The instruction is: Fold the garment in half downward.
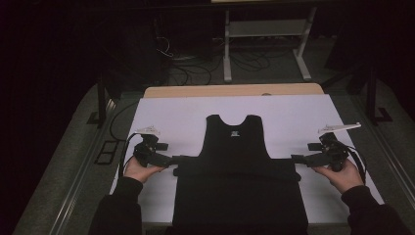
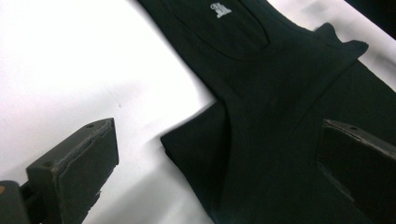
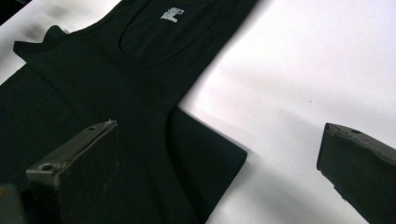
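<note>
Mid-fold on the black tank top (image 1: pixel 237 161) at frame center, both the left gripper (image 1: pixel 172 159) and right gripper (image 1: pixel 297 159) spread wide and empty, so probably regrip the folded edge next.

You held the left tongs (image 1: pixel 172 159) and the right tongs (image 1: pixel 296 158) low and level, pointed inward at each other, jaws spread wide and empty, your forearms reaching in from below.

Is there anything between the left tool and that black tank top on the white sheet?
Nothing visible. The left tool sits open right at the folded edge of the black tank top, with only the bare white sheet beside it. The right tool, also open, faces the opposite edge the same way.
</note>
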